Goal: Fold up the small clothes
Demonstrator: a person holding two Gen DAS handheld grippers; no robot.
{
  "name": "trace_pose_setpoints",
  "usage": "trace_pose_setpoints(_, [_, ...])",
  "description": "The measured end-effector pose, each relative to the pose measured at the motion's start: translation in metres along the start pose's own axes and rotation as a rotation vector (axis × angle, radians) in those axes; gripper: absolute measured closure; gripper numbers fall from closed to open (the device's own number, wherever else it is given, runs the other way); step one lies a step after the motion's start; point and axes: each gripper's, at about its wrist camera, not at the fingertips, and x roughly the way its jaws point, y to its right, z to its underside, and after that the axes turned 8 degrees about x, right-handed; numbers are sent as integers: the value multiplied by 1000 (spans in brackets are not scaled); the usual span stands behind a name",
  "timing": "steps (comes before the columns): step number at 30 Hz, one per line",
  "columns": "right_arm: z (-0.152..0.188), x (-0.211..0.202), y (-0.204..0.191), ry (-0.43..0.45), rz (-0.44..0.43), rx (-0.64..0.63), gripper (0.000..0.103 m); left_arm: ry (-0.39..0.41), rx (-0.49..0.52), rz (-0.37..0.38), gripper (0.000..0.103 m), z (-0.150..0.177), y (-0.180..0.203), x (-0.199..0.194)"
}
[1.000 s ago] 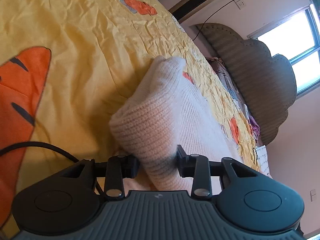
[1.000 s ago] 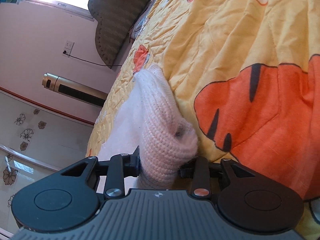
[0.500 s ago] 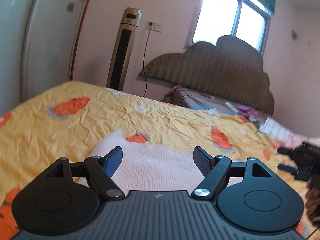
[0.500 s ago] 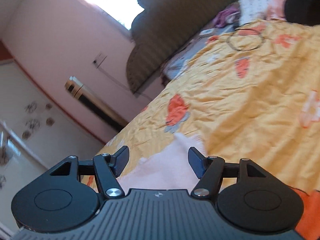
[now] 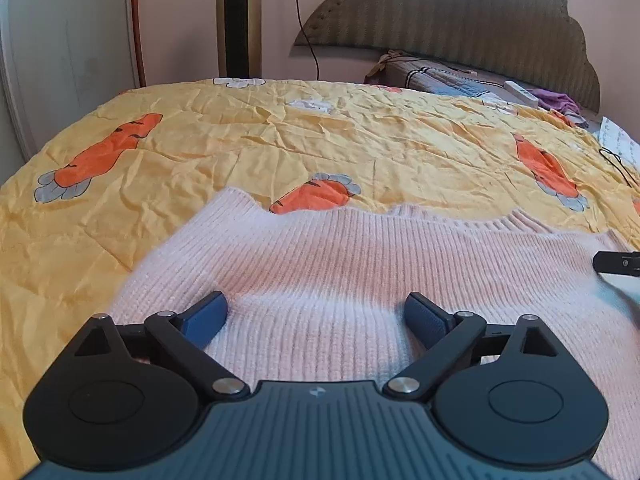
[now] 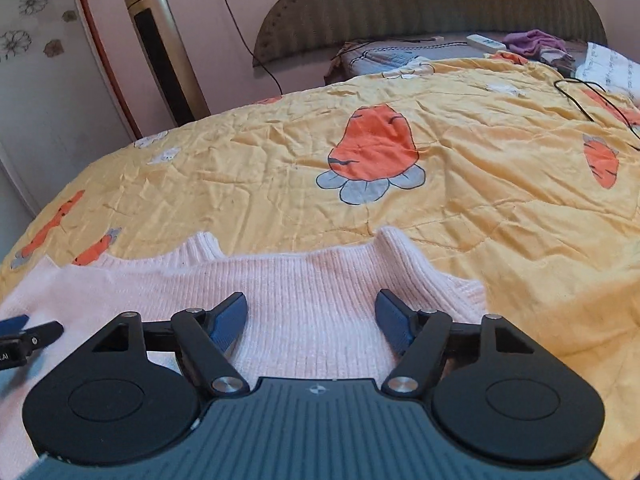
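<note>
A pale pink knitted sweater [image 5: 360,264] lies spread flat on the yellow carrot-print quilt [image 5: 240,140], its ribbed edge toward the headboard. My left gripper [image 5: 316,304] hovers over its left part. The jaws are still opening wide, with only flat knit below them and nothing pinched. My right gripper [image 6: 311,300] stands over the sweater [image 6: 280,280] near its right corner, jaws also opening and gripping nothing. The right gripper's fingertip [image 5: 616,262] shows at the left wrist view's right edge. The left gripper's fingertip [image 6: 24,332] shows at the right wrist view's left edge.
The quilt [image 6: 480,200] covers a bed with a padded headboard [image 6: 420,4]. A tower fan [image 6: 160,40] stands by the wall at the left. A black cable [image 6: 592,100], a white power strip [image 6: 484,42] and purple cloth [image 6: 532,38] lie at the far right.
Both grippers have let go of the bunched sweater, rolled upright and opened their jaws. The sweater now lies flat on the quilt.
</note>
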Motion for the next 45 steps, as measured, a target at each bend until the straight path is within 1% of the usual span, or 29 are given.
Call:
trace_pose_setpoints(3, [-4, 4, -6, -3, 15, -18, 24, 24, -8, 0, 6, 3, 0, -10])
trace_pose_setpoints(5, [-2, -1, -7, 16, 9, -19, 23, 77, -72, -42, 6, 10, -3, -40])
trace_pose_setpoints(6, [-1, -7, -6, 29, 6, -6, 24, 118, -111, -52, 6, 17, -6, -64])
trace_pose_setpoints(7, [1, -19, -6, 52, 3, 21, 24, 161, -142, -38, 6, 27, -10, -89])
trace_pose_setpoints(8, [4, -35, -6, 75, -20, 51, 23, 195, -171, -23, 6, 36, -13, -109])
trace_pose_setpoints(10, [13, -62, -5, 93, -130, 81, 22, 232, -260, 0, 5, 63, -18, -144])
trace_pose_setpoints(11, [18, -74, -7, 98, -183, 85, 21, 233, -297, -13, 5, 75, -18, -154])
trace_pose_setpoints(12, [23, -83, -12, 100, -211, 77, 18, 216, -310, -18, 5, 84, -17, -158])
trace_pose_setpoints(14, [32, -89, -28, 84, -230, 22, 16, 167, -296, -39, 5, 98, -13, -154])
trace_pose_setpoints(16, [40, -85, -53, 62, -203, -94, 17, 142, -224, -77, 5, 101, -6, -145])
trace_pose_setpoints(17, [45, -79, -66, 55, -165, -172, 16, 134, -181, -92, 4, 100, -3, -140])
trace_pose_setpoints(18, [51, -69, -76, 22, -121, -234, 12, 127, -159, -107, 4, 99, -2, -137])
trace_pose_setpoints(19, [55, -55, -80, -37, -76, -264, 12, 121, -154, -111, 4, 99, -3, -136])
trace_pose_setpoints(20, [60, -45, -79, -45, -62, -275, 8, 116, -158, -105, 4, 98, -6, -135])
trace_pose_setpoints(21, [64, -45, -76, -15, -88, -285, 3, 116, -176, -96, 4, 98, -10, -137])
trace_pose_setpoints(23, [63, -47, -74, -19, -97, -268, 3, 148, -285, -75, 4, 101, -23, -155])
trace_pose_setpoints(25, [60, -60, -72, -21, -100, -228, 4, 218, -442, -61, 4, 113, -36, -177])
trace_pose_setpoints(26, [59, -68, -69, -16, -105, -198, 5, 235, -542, -61, 4, 122, -42, -185])
trace_pose_setpoints(27, [59, -77, -67, -4, -117, -174, 5, 228, -612, -58, 3, 129, -45, -188])
trace_pose_setpoints(31, [60, -111, -53, 63, -201, -86, 2, 72, -839, -50, 4, 151, -59, -166])
trace_pose_setpoints(33, [63, -117, -49, 59, -230, -35, 1, 110, -839, -69, 3, 147, -60, -164])
trace_pose_setpoints(34, [64, -117, -47, 50, -242, -14, 1, 111, -845, -57, 3, 143, -63, -160])
trace_pose_setpoints(36, [68, -116, -47, 30, -255, 7, 1, 82, -873, -27, 4, 137, -69, -147])
trace_pose_setpoints(37, [70, -114, -47, 21, -254, 10, 1, 81, -873, -32, 5, 133, -70, -143])
trace_pose_setpoints(38, [72, -113, -47, 14, -253, 14, 1, 73, -864, -49, 9, 130, -69, -141])
trace_pose_setpoints(39, [74, -113, -46, 5, -257, 21, 1, 57, -863, -41, 27, 127, -68, -138])
trace_pose_setpoints(40, [76, -112, -46, -4, -262, 29, 1, 39, -867, -54, 43, 125, -67, -136])
trace_pose_setpoints(42, [80, -111, -45, -19, -270, 43, 1, 38, -854, -62, 60, 124, -61, -136])
trace_pose_setpoints(45, [83, -114, -43, -22, -273, 39, 1, 55, -784, -110, 70, 120, -52, -141])
